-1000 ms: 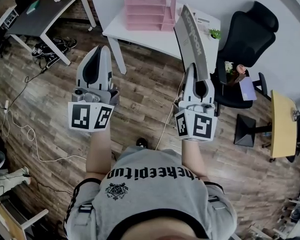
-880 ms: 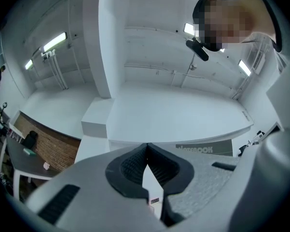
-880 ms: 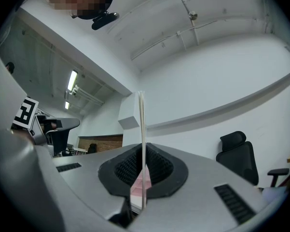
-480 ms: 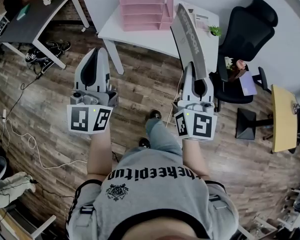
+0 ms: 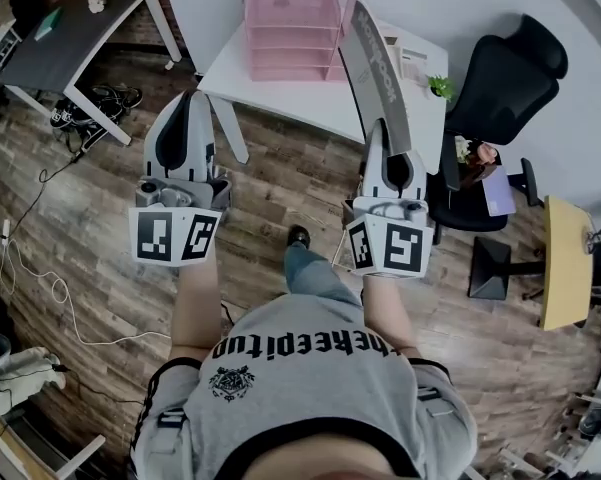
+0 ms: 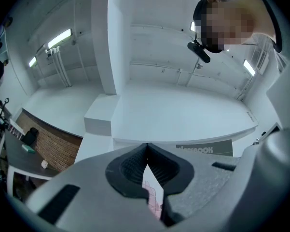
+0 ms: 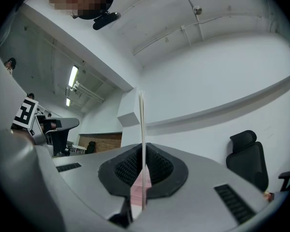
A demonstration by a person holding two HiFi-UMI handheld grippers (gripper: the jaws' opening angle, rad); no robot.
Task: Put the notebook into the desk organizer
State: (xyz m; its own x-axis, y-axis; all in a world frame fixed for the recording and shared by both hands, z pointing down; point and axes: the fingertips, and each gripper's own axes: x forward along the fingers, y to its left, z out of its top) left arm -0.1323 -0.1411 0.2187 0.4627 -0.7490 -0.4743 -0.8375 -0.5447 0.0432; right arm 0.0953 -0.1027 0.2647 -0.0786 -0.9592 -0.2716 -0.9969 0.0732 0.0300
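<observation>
My right gripper (image 5: 387,138) is shut on the lower edge of a grey notebook (image 5: 377,73), which stands upright and leans toward the white table. In the right gripper view the notebook (image 7: 142,144) shows edge-on as a thin pale line between the pressed pads. The pink desk organizer (image 5: 298,20), a stack of tiered trays, stands on the white table (image 5: 280,86) just left of the notebook's top. My left gripper (image 5: 188,113) is held up at the left, shut with nothing in it; in its own view its tips (image 6: 145,151) meet, and the notebook (image 6: 203,149) shows at the right.
A black office chair (image 5: 500,78) stands right of the table, with a small plant (image 5: 441,86) on the table's corner. A dark desk (image 5: 75,30) and shoes (image 5: 80,118) lie at the far left. Cables (image 5: 35,258) trail across the wood floor. The person's foot (image 5: 298,236) is below the grippers.
The person has stepped forward; the table and pink organizer sit slightly nearer and more central. Both grippers keep their pose, the notebook still upright in the right one.
</observation>
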